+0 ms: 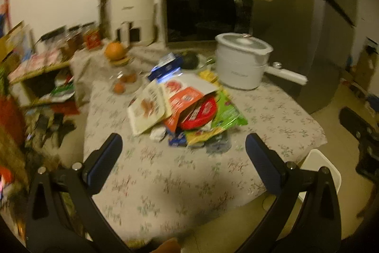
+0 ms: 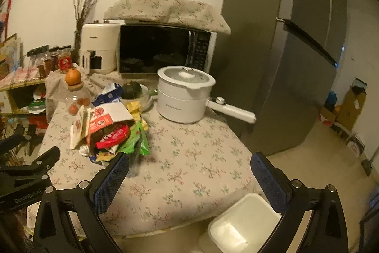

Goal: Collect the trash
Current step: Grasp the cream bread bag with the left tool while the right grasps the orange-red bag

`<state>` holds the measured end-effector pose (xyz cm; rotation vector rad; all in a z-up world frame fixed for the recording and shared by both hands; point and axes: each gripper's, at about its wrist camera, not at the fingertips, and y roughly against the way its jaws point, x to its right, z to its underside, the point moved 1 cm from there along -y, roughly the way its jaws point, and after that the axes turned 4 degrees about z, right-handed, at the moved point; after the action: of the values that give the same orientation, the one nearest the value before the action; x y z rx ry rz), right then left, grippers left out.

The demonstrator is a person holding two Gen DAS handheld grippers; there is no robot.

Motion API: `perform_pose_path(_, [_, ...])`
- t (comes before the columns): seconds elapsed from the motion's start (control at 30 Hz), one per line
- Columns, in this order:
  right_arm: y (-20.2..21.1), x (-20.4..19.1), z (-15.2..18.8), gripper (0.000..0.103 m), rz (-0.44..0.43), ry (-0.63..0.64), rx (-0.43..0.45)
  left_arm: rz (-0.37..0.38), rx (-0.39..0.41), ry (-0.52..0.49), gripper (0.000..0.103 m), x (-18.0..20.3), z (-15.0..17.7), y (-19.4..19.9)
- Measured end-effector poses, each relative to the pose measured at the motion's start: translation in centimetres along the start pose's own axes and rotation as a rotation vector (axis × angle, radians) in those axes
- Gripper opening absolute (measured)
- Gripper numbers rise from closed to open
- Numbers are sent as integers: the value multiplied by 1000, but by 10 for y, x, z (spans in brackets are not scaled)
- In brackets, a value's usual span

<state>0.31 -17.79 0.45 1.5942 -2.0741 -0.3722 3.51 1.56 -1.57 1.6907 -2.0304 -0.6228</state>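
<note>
Left gripper (image 1: 183, 141): jaws spread wide, nothing between them, held above the near part of the desk.
Right gripper (image 2: 189, 159): jaws also spread wide and empty, above the desk's near right corner.
Trash pile (image 1: 182, 108): a heap of wrappers and packets on the desk, straight ahead of the left gripper and just beyond its fingertips; ahead and to the left of the right gripper, close to its left finger.
Pile contents: a red round lid (image 1: 201, 113), a green wrapper (image 1: 228, 110) on the pile's right side, an orange-and-white packet (image 1: 184, 98) on top, a beige pouch (image 1: 146, 110) on the left, a crumpled white scrap (image 1: 157, 134) at the near edge.
Desk (image 2: 189, 158): covered in a floral cloth, bare under both grippers.
White bin (image 2: 239, 227): on the floor below the right gripper, between its fingers in that view, open top.
White pot (image 2: 184, 96): beyond the pile to its right, lid on, handle pointing right.
Microwave (image 2: 163, 49): farther back, cloth draped over it.
Air fryer (image 2: 99, 49): left of the microwave.
Orange (image 1: 115, 50): far left of the pile, on a wooden stand.
Fridge (image 2: 284, 51): right of the desk.
</note>
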Motion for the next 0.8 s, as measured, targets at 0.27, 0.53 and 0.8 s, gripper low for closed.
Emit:
perform_pose_path(0.27, [-55,5,-11,103,-124,-45,-157,183,-306,121,103,-39,-21,-81])
perform_pose_path(0.53, [-126,8,16,103,-189,-106,-330,76,-387,162,103,-66,-6,-152])
perform_pose_path(0.8, [-162,5,23,103,-192,-92,-374,33,-361,126,98,-67,-17,-176])
